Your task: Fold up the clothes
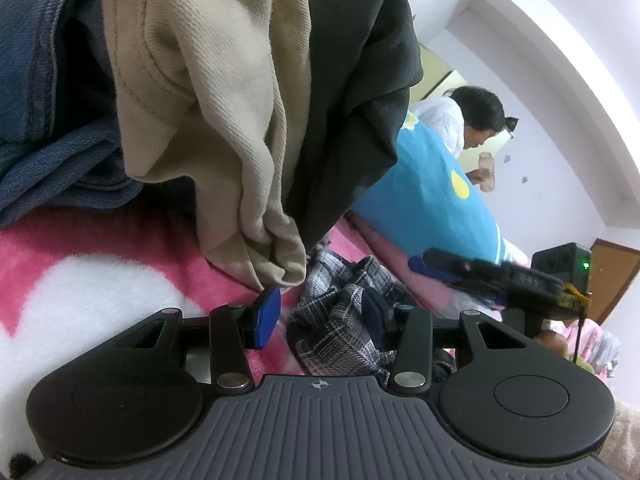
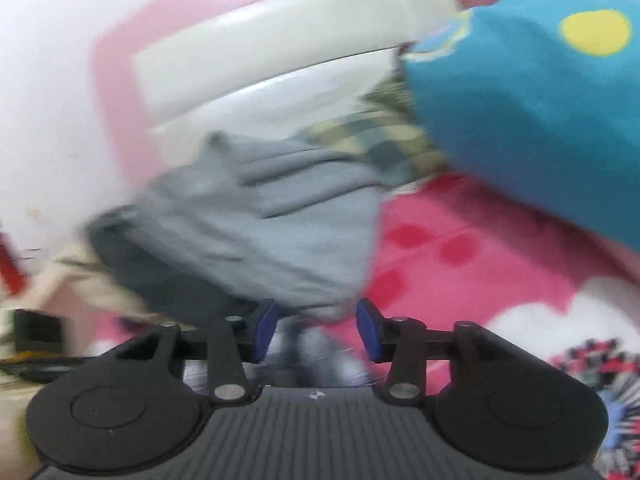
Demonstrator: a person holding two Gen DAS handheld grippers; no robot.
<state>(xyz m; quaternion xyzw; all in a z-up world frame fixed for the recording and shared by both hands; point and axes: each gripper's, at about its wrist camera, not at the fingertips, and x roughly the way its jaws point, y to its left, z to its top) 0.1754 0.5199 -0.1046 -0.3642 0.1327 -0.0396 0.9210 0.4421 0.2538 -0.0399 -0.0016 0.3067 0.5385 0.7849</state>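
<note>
A plaid garment lies crumpled on the pink blanket between the spread jaws of the left gripper, untouched. At twelve o'clock hangs beige cloth. The right gripper stands spread before a grey garment, gripping nothing

The left gripper has a ribbed grey housing with a small crosshair mark at its front edge; on either side of it sits a round black disc with a fainter inner circle; black linkage bars pinned with silver screws run forward to two blue pads; the right gripper is built alike, with the same grey ribbing, black discs, silver screws and blue pads, though blurred.
</note>
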